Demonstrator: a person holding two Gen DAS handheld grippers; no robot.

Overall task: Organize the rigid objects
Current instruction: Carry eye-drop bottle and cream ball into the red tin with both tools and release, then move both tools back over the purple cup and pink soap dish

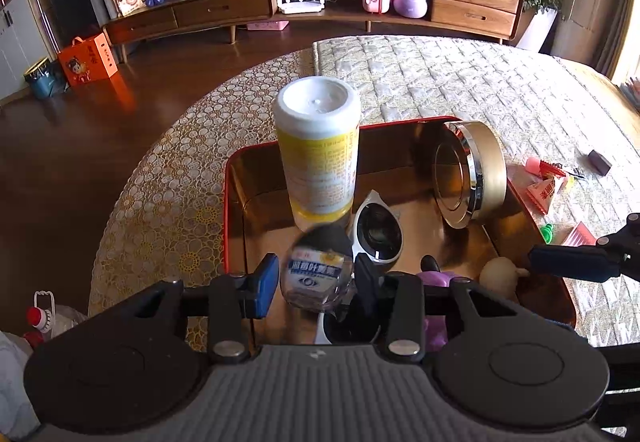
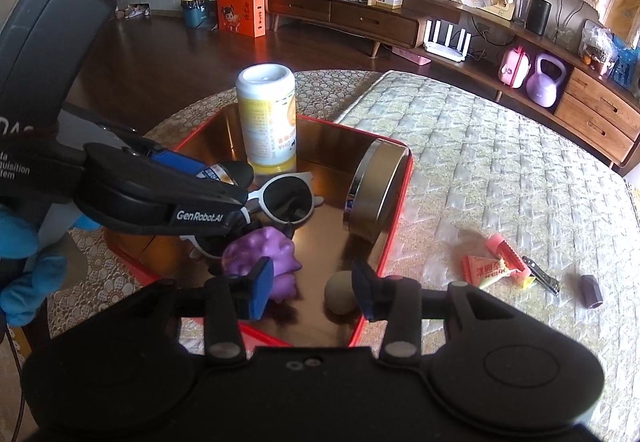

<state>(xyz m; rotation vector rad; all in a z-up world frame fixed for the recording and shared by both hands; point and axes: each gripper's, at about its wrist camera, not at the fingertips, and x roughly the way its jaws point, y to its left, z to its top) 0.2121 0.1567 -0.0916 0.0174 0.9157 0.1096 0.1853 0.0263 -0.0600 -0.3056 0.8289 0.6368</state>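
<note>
Progress looks well advanced: the red tray [image 2: 394, 218] already holds a yellow can [image 1: 318, 150], sunglasses [image 1: 378, 230], a round tin [image 1: 472, 172] and toys. The left claw [image 1: 316, 282] grasps a small bottle [image 1: 316, 278] over the tray's near side. The right claw [image 2: 312, 288] hangs released. Wrappers [image 2: 486, 270] lie on the worktop [image 2: 500, 170] at right; free room inside the tray is little.
</note>
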